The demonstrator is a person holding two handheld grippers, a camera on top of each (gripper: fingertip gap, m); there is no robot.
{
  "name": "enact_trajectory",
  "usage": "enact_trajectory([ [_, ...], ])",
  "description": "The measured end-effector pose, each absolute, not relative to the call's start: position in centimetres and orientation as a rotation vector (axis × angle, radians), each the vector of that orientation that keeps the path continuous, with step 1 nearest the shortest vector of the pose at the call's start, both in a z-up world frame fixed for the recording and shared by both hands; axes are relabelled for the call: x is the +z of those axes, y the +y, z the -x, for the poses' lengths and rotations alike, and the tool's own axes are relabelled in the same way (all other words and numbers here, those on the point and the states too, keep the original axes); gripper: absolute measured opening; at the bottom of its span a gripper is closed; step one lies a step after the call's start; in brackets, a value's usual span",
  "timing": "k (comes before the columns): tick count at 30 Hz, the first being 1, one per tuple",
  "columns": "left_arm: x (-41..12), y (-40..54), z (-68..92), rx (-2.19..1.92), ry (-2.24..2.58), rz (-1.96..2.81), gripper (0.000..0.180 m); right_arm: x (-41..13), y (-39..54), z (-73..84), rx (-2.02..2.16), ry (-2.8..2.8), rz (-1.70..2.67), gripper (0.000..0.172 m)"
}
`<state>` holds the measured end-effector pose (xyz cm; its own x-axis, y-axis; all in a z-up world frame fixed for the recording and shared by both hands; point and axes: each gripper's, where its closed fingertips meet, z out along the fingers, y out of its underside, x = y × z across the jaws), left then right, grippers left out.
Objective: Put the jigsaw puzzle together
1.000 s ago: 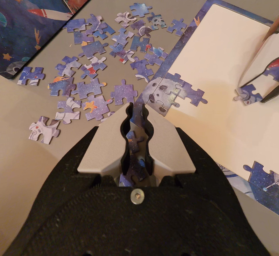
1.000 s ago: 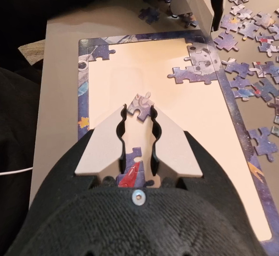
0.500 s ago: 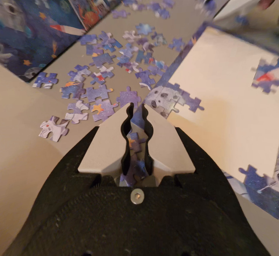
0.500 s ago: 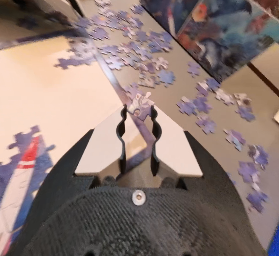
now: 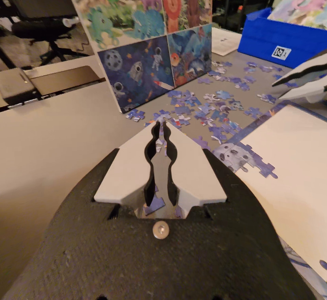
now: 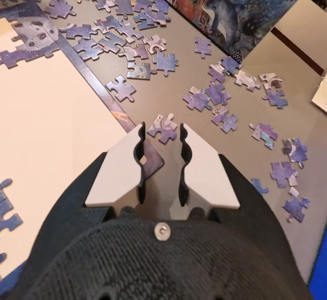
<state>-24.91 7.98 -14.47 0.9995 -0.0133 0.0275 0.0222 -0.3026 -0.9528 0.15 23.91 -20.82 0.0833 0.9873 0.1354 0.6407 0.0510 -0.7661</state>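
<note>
1. The table point(image 6: 159, 100) is a flat, matte grey-brown surface, with paler cream panels beside it in the left wrist view.
2. An upright picture board point(image 5: 141, 65) stands on it, glossy, split into rectangular panels: dinosaurs, a space scene, sea creatures.
3. A blue plastic bin point(image 5: 276, 42) sits behind, with a white tag on its wall.
4. The puzzle tray point(image 6: 99, 82) lies flat: a smooth cream base inside a thin dark blue printed border. A few joined pieces showing a grey cratered moon point(image 6: 33, 33) fill one corner.
5. Loose puzzle pieces point(image 6: 123, 31) of thick cardboard, purple-blue with knobs and notches, lie scattered between tray and board.
6. The right gripper point(image 6: 162, 128) points down at the table just off the tray's border. Its wavy black pads are spread apart, and one lilac-and-white puzzle piece point(image 6: 163, 128) lies flat between the tips, with a gap at each pad.
7. The left gripper point(image 5: 160, 125) is held nearly level over the table edge, aimed at the loose pieces; its fingertips stand a narrow slit apart, nothing between them.
</note>
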Motion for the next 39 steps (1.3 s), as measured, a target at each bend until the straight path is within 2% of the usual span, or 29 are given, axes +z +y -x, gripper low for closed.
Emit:
enact_trajectory([
  [14, -13.7, 7.6, 26.6, 0.037, -0.084, 1.828, 0.000, -14.8, 22.5, -0.8, 0.852, -1.401, 1.488, 0.029],
  [39, -13.4, 6.4, 29.7, 0.153, -0.238, 1.803, 0.000, -15.7, 22.6, -0.4, 0.798, -1.414, 1.484, 0.026],
])
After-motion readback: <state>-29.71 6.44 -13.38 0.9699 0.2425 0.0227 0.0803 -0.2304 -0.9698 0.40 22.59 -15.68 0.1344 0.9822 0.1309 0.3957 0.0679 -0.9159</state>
